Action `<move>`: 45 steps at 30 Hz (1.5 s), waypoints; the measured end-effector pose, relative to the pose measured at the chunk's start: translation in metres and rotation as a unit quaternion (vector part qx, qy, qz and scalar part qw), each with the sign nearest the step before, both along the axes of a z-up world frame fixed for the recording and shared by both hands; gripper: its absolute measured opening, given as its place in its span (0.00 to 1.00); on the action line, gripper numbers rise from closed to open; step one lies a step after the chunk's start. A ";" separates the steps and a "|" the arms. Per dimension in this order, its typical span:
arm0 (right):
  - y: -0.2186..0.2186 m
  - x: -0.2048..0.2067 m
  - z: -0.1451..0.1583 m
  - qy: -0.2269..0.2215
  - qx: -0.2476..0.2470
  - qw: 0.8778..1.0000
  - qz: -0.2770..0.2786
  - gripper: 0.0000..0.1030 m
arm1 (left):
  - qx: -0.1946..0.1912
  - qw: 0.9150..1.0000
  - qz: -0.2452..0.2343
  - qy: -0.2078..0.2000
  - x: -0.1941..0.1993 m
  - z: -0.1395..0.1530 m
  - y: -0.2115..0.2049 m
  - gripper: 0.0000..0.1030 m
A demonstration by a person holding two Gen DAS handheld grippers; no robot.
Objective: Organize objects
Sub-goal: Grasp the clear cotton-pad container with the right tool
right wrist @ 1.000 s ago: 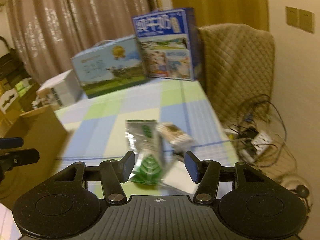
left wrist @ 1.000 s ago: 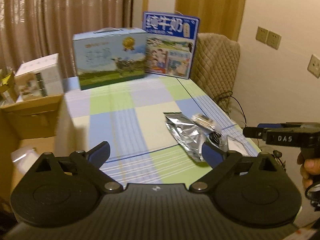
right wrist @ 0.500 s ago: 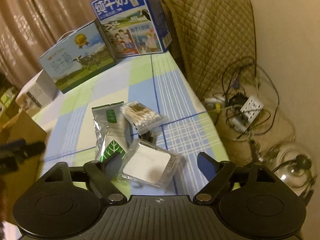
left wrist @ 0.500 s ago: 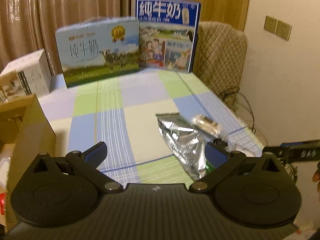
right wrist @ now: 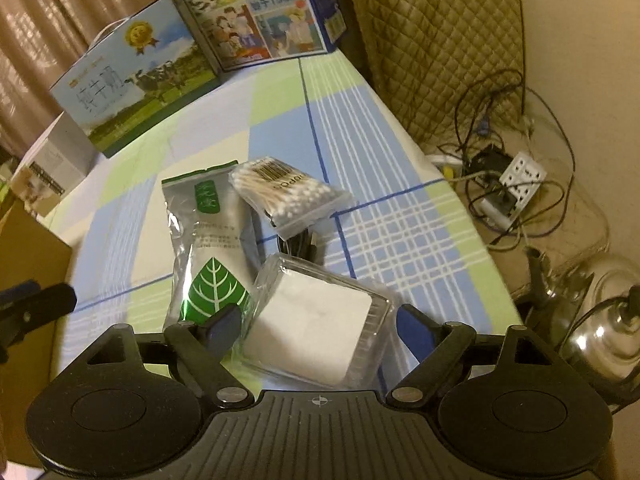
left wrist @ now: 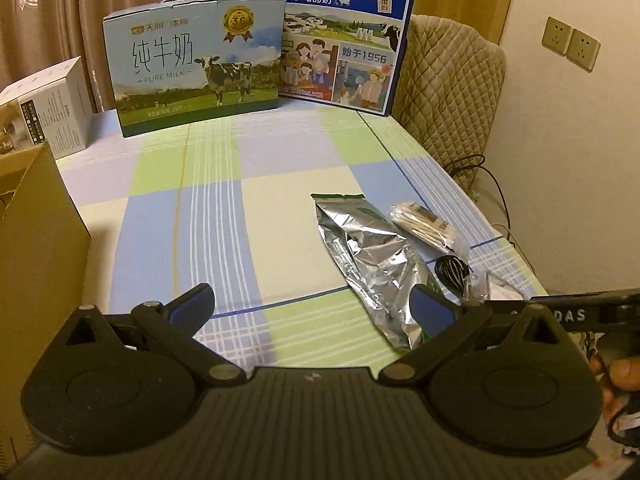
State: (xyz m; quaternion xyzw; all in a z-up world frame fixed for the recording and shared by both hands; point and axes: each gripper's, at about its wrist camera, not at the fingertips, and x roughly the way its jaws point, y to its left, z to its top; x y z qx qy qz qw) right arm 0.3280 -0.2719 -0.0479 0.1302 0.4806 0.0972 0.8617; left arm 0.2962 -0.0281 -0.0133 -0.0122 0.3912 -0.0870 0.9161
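Observation:
A clear plastic box of white pads [right wrist: 316,324] lies at the table's near right corner, between the open fingers of my right gripper [right wrist: 320,332]. Beside it lie a silver pouch with a green leaf [right wrist: 208,240], a bag of cotton swabs [right wrist: 286,194] and a coiled black cable [right wrist: 300,246]. In the left wrist view the silver pouch [left wrist: 376,264], the swabs [left wrist: 424,226] and the cable [left wrist: 452,272] lie right of my open, empty left gripper [left wrist: 312,310], which hovers over the checked tablecloth [left wrist: 224,216].
Two milk cartons [left wrist: 192,64] [left wrist: 344,36] stand at the table's far edge, with a white box [left wrist: 48,112] at left. A cardboard box [left wrist: 36,248] is at the left. Right of the table are a quilted chair [right wrist: 432,40], a power strip with cables [right wrist: 516,188] and steel pot lids [right wrist: 600,320].
My right gripper has opened wide and moved down and forward around the clear box. My left gripper has moved closer over the table, still open.

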 end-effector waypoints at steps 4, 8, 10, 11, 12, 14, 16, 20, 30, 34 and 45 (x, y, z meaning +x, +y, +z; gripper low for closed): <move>0.006 0.001 -0.003 0.007 -0.007 1.000 -0.002 0.69 | -0.005 1.000 0.000 0.006 0.002 -0.002 0.001 0.99; 0.011 0.002 0.002 0.006 -0.019 1.000 -0.006 0.66 | -0.011 1.000 0.001 0.013 0.004 -0.005 0.004 0.99; 0.013 0.002 0.005 0.003 -0.024 1.000 0.002 0.65 | -0.014 1.000 0.002 0.015 0.004 -0.005 0.005 0.99; 0.014 0.001 0.007 0.001 -0.026 1.000 0.007 0.65 | -0.015 1.000 0.001 0.016 0.004 -0.005 0.006 0.99; 0.016 0.000 0.007 -0.001 -0.027 1.000 0.012 0.65 | -0.017 1.000 0.001 0.016 0.004 -0.005 0.007 0.99; 0.021 -0.001 0.007 -0.004 -0.036 0.999 0.021 0.65 | -0.019 1.000 0.002 0.017 0.005 -0.005 0.010 0.99; 0.027 -0.001 0.006 -0.007 -0.053 0.998 0.034 0.65 | -0.024 1.000 0.006 0.020 0.006 -0.005 0.013 0.99; 0.049 -0.007 0.006 -0.021 -0.066 0.993 0.101 0.65 | -0.029 0.999 0.014 0.022 0.007 -0.005 0.020 0.99; 0.062 -0.016 0.017 -0.022 -0.063 0.986 0.151 0.64 | -0.027 0.999 -0.006 0.030 0.010 -0.009 0.019 0.99; 0.037 -0.014 0.023 -0.020 -0.054 0.992 0.110 0.64 | -0.026 0.999 -0.019 0.035 0.011 -0.012 0.014 0.98; -0.012 -0.012 0.038 -0.027 -0.033 0.999 0.026 0.64 | -0.019 0.997 -0.074 0.033 0.005 -0.015 -0.014 0.84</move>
